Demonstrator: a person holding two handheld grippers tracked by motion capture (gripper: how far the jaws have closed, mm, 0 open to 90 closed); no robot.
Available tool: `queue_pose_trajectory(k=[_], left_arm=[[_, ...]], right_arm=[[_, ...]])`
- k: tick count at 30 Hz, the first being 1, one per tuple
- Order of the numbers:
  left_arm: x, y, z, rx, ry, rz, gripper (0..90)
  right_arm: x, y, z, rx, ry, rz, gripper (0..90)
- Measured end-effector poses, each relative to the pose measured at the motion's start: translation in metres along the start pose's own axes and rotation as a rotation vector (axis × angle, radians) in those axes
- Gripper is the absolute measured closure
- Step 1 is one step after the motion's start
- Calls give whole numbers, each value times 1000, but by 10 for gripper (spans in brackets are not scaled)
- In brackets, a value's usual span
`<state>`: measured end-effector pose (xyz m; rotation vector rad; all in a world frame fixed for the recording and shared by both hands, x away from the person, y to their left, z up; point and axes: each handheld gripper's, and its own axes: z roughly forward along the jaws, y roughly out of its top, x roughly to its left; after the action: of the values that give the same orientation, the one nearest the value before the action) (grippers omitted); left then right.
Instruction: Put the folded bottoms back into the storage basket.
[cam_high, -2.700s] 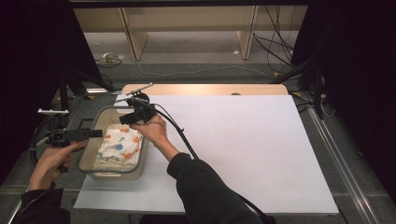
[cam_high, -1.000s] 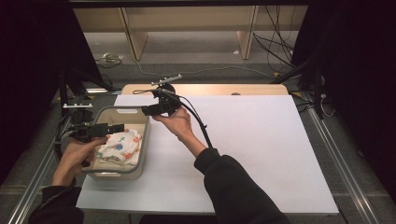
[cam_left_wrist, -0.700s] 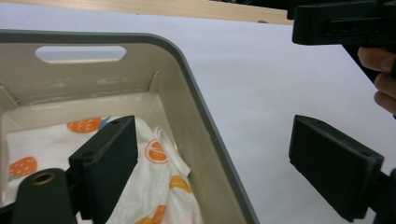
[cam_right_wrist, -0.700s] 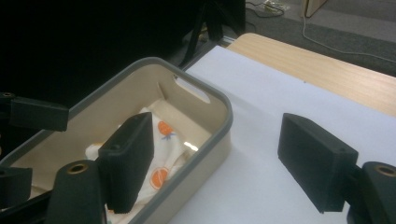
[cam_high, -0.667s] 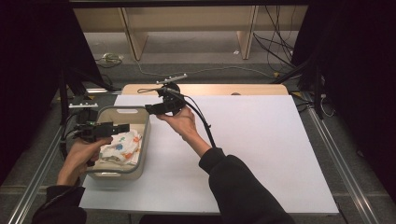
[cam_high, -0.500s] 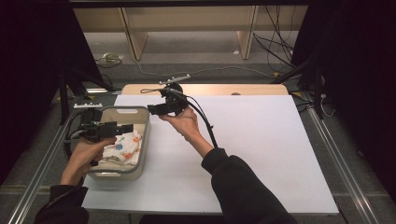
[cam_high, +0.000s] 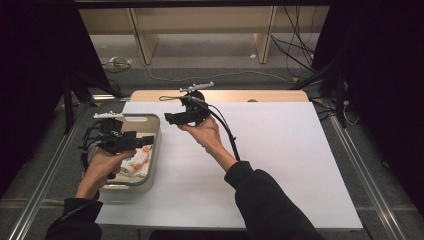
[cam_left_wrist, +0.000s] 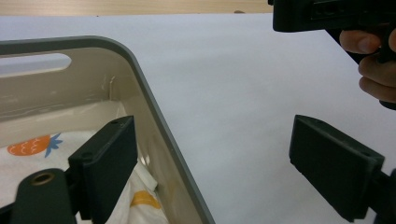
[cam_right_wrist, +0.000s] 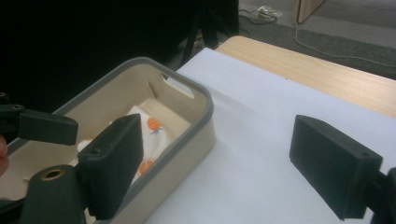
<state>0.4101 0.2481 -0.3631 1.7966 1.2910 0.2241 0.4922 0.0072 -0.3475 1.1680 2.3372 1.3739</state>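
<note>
While the printed cloth (cam_high: 136, 161) lies inside the beige bin (cam_high: 150, 125), the left gripper (cam_high: 146, 140) is held wide and empty above its rim, the right gripper (cam_high: 168, 119), just opened, empty beside it. The bin's rim could be clipped and the bin shoved.

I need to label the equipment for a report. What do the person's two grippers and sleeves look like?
Both tools are black. The left gripper and the right gripper each end in two flat, blocky black jaws with small holes in their faces. A pale grey plate sits on top of each. A thick black cable trails from the right one along the forearm. The person wears dark long sleeves.
</note>
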Motion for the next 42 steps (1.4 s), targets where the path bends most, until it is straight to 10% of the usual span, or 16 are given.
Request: queue_pose_trajectory(k=[42], left_arm=[[-51,-11,32,-30,-108,106,140]], right_arm=[[-33,-33,-42,-75,13,9,166]])
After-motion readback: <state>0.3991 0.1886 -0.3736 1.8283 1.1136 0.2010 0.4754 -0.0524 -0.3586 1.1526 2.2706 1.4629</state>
